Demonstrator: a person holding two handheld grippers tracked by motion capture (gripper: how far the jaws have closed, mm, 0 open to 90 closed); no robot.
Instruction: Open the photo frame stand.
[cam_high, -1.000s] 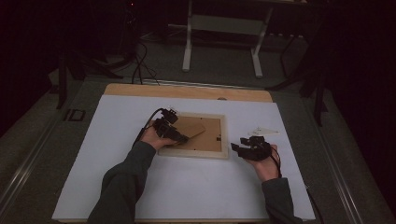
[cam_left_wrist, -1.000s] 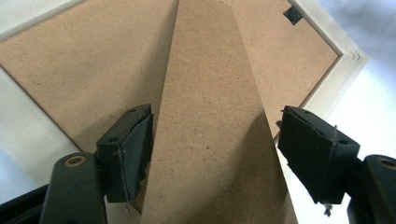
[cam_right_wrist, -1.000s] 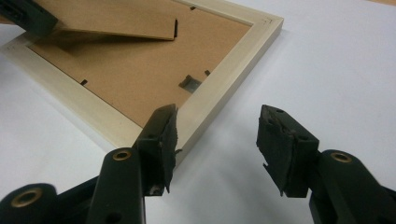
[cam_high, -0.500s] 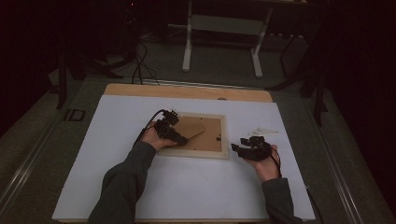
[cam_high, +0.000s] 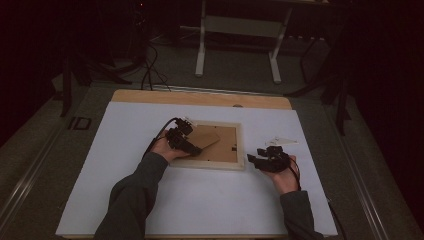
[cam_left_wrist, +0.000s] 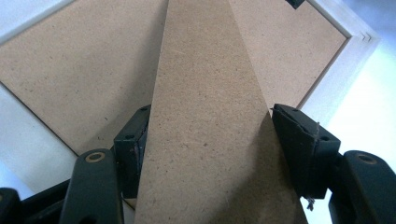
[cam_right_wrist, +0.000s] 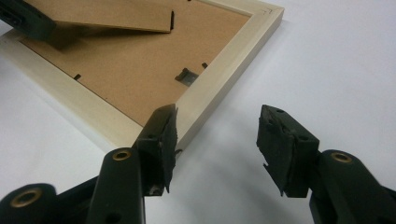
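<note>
No readable text, labels, brands, numbers or signs on anything.

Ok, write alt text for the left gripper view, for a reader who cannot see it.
A tapered brown fibreboard stand flap runs up the middle of the picture between the left gripper's two black jaws, which have just been closing around it. Behind it lies the brown backing board of a face-down picture frame with a pale wooden border, on a white table surface.
</note>
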